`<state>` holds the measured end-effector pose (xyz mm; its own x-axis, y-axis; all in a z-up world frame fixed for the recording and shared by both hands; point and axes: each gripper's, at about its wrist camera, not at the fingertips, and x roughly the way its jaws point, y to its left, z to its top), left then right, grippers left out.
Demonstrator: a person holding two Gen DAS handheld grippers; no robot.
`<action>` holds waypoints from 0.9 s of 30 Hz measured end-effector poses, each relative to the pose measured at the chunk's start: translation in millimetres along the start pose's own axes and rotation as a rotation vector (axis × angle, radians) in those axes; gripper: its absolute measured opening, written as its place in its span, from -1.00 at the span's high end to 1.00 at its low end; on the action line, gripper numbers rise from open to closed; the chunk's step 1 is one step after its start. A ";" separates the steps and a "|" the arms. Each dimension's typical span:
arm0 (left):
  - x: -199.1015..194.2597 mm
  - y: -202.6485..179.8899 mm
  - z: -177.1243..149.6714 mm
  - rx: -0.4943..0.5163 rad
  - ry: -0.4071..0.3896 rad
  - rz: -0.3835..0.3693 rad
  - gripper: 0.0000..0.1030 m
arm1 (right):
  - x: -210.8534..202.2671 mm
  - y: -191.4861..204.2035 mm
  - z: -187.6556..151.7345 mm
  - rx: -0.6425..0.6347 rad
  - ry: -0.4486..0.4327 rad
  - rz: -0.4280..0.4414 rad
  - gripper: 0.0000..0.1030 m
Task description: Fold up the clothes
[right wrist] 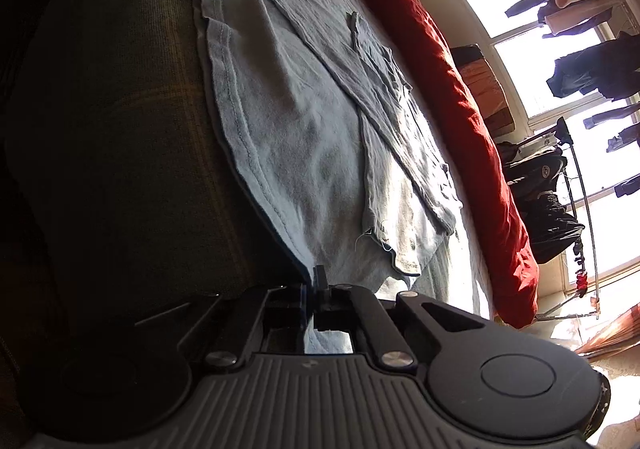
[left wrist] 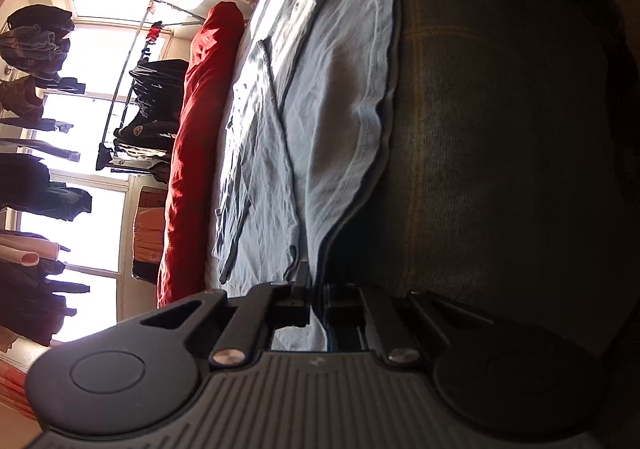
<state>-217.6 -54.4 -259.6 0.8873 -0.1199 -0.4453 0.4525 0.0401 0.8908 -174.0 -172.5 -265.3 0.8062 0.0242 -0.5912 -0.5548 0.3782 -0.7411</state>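
Pale-blue shirt (left wrist: 340,89) hem pinched in both grippers, L (left wrist: 316,301) & R (right wrist: 310,301); fingers closed, seemingly.

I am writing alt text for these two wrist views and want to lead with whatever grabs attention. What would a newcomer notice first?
First, the pale blue shirt spread flat on the bed, sleeves folded in over its body, filling the middle of both views. Beyond it runs a long red blanket, and behind that glaring windows with dark clothes hanging. At the bottom of each view, the left gripper and right gripper each pinch the shirt's near edge.
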 end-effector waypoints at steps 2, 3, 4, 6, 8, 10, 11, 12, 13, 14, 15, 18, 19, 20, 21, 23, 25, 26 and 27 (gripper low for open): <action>-0.7 -2.8 -0.6 0.039 -0.004 -0.015 0.94 | -5.1 -8.0 0.1 0.017 -0.007 0.012 0.95; -1.5 -2.6 -0.9 0.050 -0.009 -0.027 0.94 | -7.7 -12.0 0.1 0.025 -0.011 0.018 0.95; -2.2 -1.9 -1.2 0.061 -0.014 -0.036 0.94 | -10.3 -16.0 0.1 0.034 -0.015 0.024 0.95; -2.4 3.1 -1.1 0.073 -0.019 -0.030 0.94 | -15.4 -24.0 0.2 0.050 -0.022 0.036 0.95; -1.9 12.5 -0.3 0.071 -0.017 -0.025 0.95 | -18.9 -31.8 0.5 0.037 -0.027 0.020 0.95; -0.9 24.4 0.9 0.057 -0.022 -0.020 0.95 | -20.1 -41.9 1.5 0.050 -0.033 0.022 0.95; -0.5 30.4 1.5 0.050 -0.024 -0.018 0.95 | -18.8 -45.3 2.4 0.052 -0.034 0.019 0.95; 0.3 36.3 2.2 0.042 -0.027 -0.016 0.95 | -17.5 -48.7 3.4 0.054 -0.036 0.016 0.95; 1.7 42.1 2.8 0.032 -0.031 -0.013 0.95 | -16.2 -52.1 4.3 0.056 -0.038 0.013 0.95; 3.1 47.9 3.5 0.021 -0.035 -0.010 0.95 | -14.8 -55.4 5.2 0.058 -0.040 0.011 0.95; 4.8 53.3 4.1 0.013 -0.037 -0.003 0.95 | -13.5 -58.8 6.2 0.060 -0.042 0.008 0.95; 13.6 66.9 4.8 0.003 -0.038 0.027 0.95 | -9.6 -69.0 9.0 0.066 -0.047 -0.001 0.95; 17.0 71.1 5.0 -0.006 -0.038 0.030 0.95 | -8.2 -72.4 9.9 0.068 -0.049 -0.004 0.95; 20.6 75.2 5.1 -0.016 -0.039 0.034 0.95 | -6.9 -75.8 10.9 0.070 -0.051 -0.007 0.95; 24.4 79.0 5.1 -0.025 -0.040 0.038 0.95 | -5.6 -79.2 11.8 0.072 -0.052 -0.010 0.95; 31.7 85.0 5.1 -0.035 -0.039 0.047 0.95 | -3.0 -86.0 13.7 0.076 -0.056 -0.016 0.95; 40.5 91.5 5.3 -0.046 -0.040 0.061 0.95 | 1.2 -92.5 15.1 0.081 -0.058 -0.025 0.95; 46.1 96.0 5.4 -0.056 -0.040 0.064 0.95 | 5.1 -95.7 15.6 0.083 -0.056 -0.026 0.95; 51.1 99.8 5.3 -0.062 -0.041 0.069 0.95 | 9.0 -99.0 16.2 0.085 -0.055 -0.028 0.95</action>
<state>-127.5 -61.7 -192.9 0.9126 -0.1550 -0.3782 0.3965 0.1111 0.9113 -108.5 -194.7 -192.1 0.8322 0.0624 -0.5509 -0.5146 0.4568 -0.7256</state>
